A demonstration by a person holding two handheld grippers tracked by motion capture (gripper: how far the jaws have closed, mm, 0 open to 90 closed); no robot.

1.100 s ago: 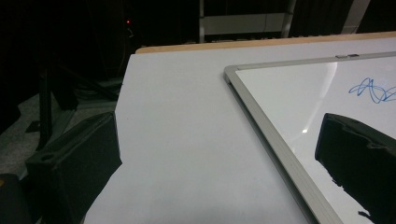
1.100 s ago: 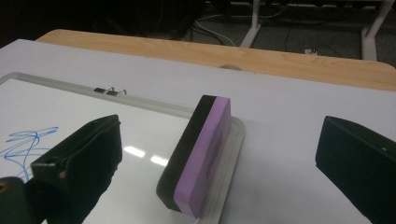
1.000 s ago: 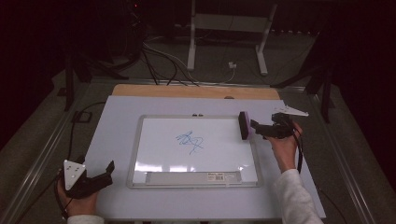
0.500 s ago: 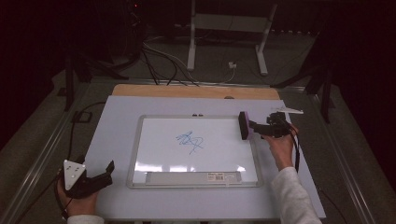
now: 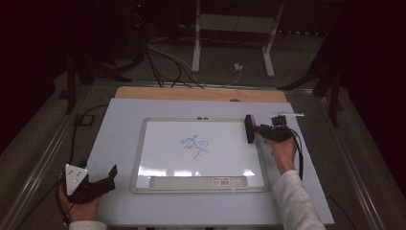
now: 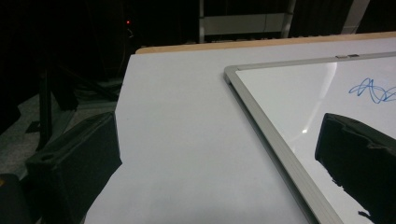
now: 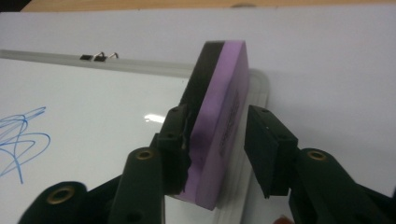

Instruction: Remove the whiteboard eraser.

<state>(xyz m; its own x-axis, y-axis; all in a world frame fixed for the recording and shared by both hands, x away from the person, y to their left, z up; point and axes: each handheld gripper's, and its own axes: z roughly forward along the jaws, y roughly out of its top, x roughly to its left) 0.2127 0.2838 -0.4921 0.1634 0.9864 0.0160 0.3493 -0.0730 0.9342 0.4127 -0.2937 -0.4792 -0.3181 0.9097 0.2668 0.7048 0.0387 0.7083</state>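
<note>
The right gripper point(image 5: 257, 132) has just been closing its jaws around a purple eraser point(image 7: 219, 135), which stands on edge over the right rim of the whiteboard point(image 5: 143, 158). In the right gripper view one jaw already lies flat against the eraser's dark felt side, while the other is just beside the purple foam face with a thin gap showing, so the clamp looks nearly made but I cannot tell that both pads press. Holding the eraser upright by its broad faces would let the felt be turned down onto the board, and its place at the board's edge puts it within an easy sweep of the blue scribble point(image 5: 195, 145) near the middle. That scribble is well apart from the eraser, with bare white surface between. The left gripper point(image 5: 106, 178) rests on the tabletop point(image 5: 119, 120) off the board's near-left corner, jaws spread wide with nothing between them, likely kept aside so the wiping path stays free, though close enough to steady the frame if the board slides.
</note>
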